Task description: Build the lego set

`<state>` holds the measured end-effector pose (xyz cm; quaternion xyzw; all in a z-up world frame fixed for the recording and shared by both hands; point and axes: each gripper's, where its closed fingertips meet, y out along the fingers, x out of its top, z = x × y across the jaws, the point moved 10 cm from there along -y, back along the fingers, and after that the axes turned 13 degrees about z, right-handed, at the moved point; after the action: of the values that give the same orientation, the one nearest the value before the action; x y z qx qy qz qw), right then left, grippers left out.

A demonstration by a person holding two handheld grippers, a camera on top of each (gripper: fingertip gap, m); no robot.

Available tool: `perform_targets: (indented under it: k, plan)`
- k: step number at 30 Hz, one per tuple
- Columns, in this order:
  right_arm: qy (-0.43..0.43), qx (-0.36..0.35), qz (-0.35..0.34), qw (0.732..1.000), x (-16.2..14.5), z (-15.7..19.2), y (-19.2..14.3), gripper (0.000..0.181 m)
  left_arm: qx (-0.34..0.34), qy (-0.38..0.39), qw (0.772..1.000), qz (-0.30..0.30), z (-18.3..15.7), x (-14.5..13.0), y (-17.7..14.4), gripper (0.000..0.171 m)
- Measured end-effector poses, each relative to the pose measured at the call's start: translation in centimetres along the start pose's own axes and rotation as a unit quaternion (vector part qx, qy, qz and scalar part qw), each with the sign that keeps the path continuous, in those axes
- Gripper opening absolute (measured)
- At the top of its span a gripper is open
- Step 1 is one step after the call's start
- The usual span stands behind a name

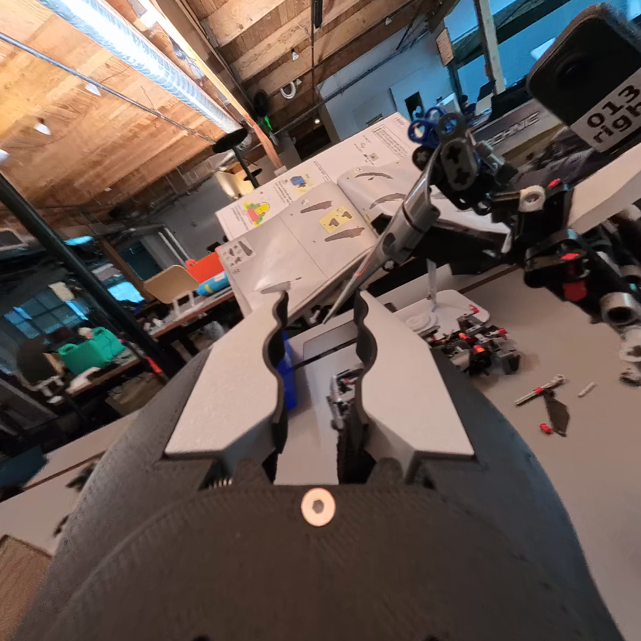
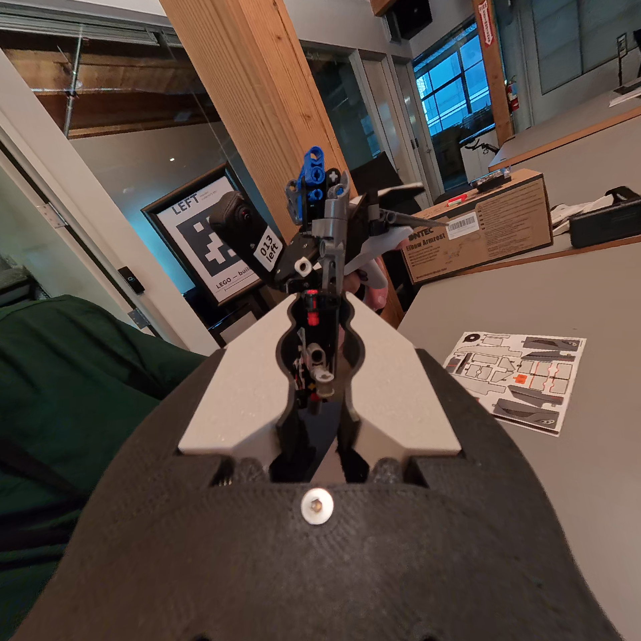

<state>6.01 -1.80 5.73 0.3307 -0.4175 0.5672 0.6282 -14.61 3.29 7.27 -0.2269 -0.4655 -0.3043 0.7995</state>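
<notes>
Lego model point(image 2: 317, 249): partly built Technic-style assembly, held in the air above the tabletop point(image 2: 520, 295), well clear of it. Black beams, grey pins and connectors, blue connectors at the top end, red pins along the body; hard moulded plastic, studless, full of round and cross-shaped holes.

Right tongs point(image 2: 317, 347): closed narrow on the lower body of the model, whose parts fill the scalloped gap between the grey fingers. Judged a steadying grip, presenting the upper end to the other hand.

Left tongs point(image 1: 321, 333): partly open, nothing clearly gripped. A thin grey rod point(image 1: 343, 295) crosses just past their tips; whether it touches them cannot be told. It continues from a glossy grey cylinder point(image 1: 406, 222) on the model, shock-absorber shaped.

Instruction booklet point(image 1: 312, 229): open, matte paper, propped at the rear of the tabletop, presumably for reference.

Loose parts point(image 1: 475, 347): small heap of black, grey and red pieces, with a few strays including a dark pointed panel point(image 1: 556, 412).

Sticker sheet point(image 2: 513, 378): flat, printed grey and orange shapes, lying near the right tongs.

Cardboard box point(image 2: 482, 225): brown, farther back.
</notes>
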Motion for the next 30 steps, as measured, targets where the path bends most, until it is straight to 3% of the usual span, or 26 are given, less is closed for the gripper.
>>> perform_targets:
  k: [2, 4, 6, 9, 10, 14, 18, 21, 27, 30]
  plan:
    - [-0.011, -0.011, -0.004, 1.0, 0.1, 0.1, -0.1, 0.018, -0.05, -0.056, 0.997, 0.005, 0.3, -0.5, 0.3, 0.033]
    - [-0.022, -0.033, -0.011, 0.999, 0.3, 0.2, -0.5, 0.018, -0.145, -0.154, 0.977, 0.003, 1.1, -1.4, 1.0, 0.035]
    - [-0.049, -0.064, -0.012, 0.997, 0.5, 0.4, -0.9, 0.018, -0.264, -0.271, 0.926, -0.009, 2.0, -2.7, 1.5, 0.04]
    - [-0.113, -0.1, 0.011, 0.988, 0.7, 1.0, -1.1, 0.018, -0.442, -0.405, 0.799, -0.048, 2.3, -4.2, 2.0, 0.045]
    - [-0.142, -0.113, 0.023, 0.983, 0.7, 1.3, -1.0, 0.018, -0.477, -0.422, 0.769, -0.06, 2.0, -4.4, 2.1, 0.046]
    - [-0.275, -0.181, 0.105, 0.938, 0.2, 2.8, -0.1, 0.018, -0.554, -0.437, 0.702, -0.098, 0.5, -3.6, 2.1, 0.054]
    - [-0.326, -0.215, 0.139, 0.91, -0.2, 3.1, 0.3, 0.018, -0.602, -0.417, 0.671, -0.117, -0.3, -2.9, 1.8, 0.043]
    - [-0.319, -0.211, 0.147, 0.912, -0.4, 2.6, 0.1, 0.018, -0.588, -0.406, 0.69, -0.119, -0.5, -2.7, 1.8, 0.034]
    - [-0.299, -0.185, 0.168, 0.921, -0.1, 2.7, -1.9, 0.019, -0.599, -0.381, 0.687, -0.156, -1.7, -0.9, 2.7, 0.022]
    - [-0.275, -0.179, 0.182, 0.927, 0.3, 3.0, -3.6, 0.019, -0.602, -0.355, 0.696, -0.163, -2.6, 0.3, 3.2, 0.018]
